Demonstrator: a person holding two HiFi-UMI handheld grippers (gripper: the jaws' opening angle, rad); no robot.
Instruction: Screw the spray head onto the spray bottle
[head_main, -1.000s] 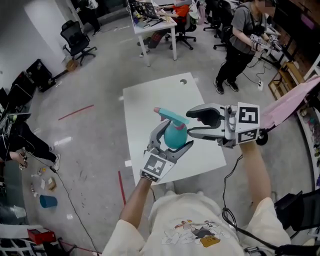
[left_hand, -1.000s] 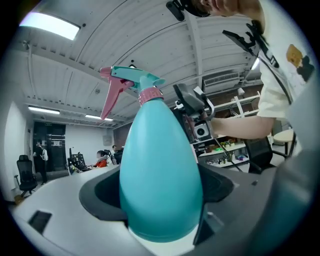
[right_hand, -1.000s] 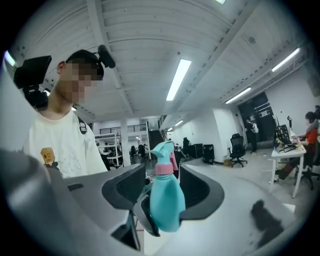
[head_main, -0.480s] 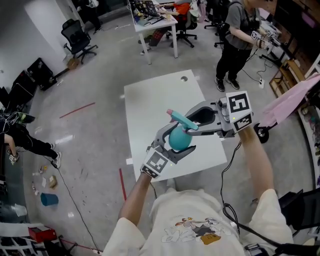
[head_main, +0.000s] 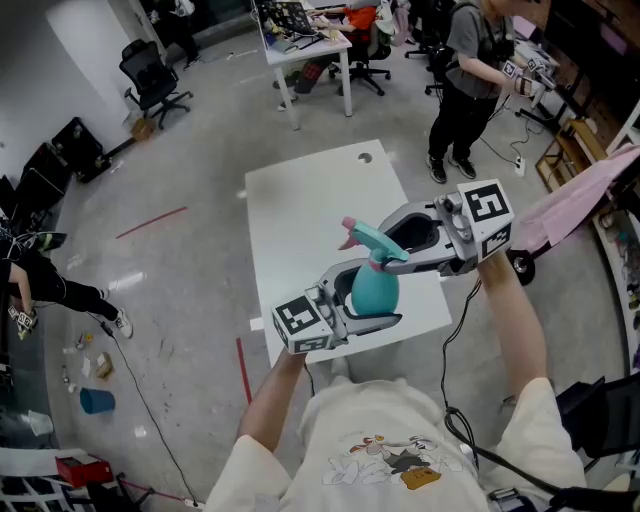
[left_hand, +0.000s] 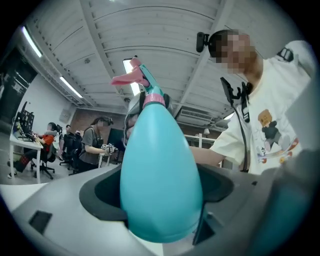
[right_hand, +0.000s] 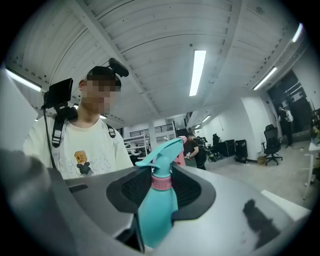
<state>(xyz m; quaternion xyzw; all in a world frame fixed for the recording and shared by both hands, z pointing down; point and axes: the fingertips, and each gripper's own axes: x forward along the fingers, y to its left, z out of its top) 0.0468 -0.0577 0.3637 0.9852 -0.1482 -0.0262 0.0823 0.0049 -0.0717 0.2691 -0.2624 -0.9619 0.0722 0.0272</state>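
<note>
a: where's the spray bottle (head_main: 380, 288)?

b: up in the air, over the near edge of the white surface (head_main: 300, 205), touching nothing but the two grippers. it leans a little, with the spray head (head_main: 366, 238) on top, its nozzle pointing away from the person and to the left.

a: what is the left gripper (left_hand: 159, 192) doing?

b: its jaws are spread wide and clamped on the fat teal body of the bottle, one on each side. in the left gripper view the body fills the gap between them, and the head points up towards the ceiling.

a: and the right gripper (right_hand: 157, 200)?

b: it comes in from the right, higher up. its jaws have drawn in on the bottle's narrow neck and pinch it just under the pink collar (right_hand: 161, 182). the right gripper view shows the teal neck wedged between the dark pads (right_hand: 187, 192), with the spray head rising above them.

a: is the head seated on the bottle?

b: the collar sits at the top of the neck with no gap that i can see. how far it is screwed down i cannot tell.

a: anything else around?

b: a person (head_main: 470, 70) stands beyond the far right corner of the surface. a black office chair (head_main: 150, 75) is off to the far left on the grey floor (head_main: 190, 300).
</note>
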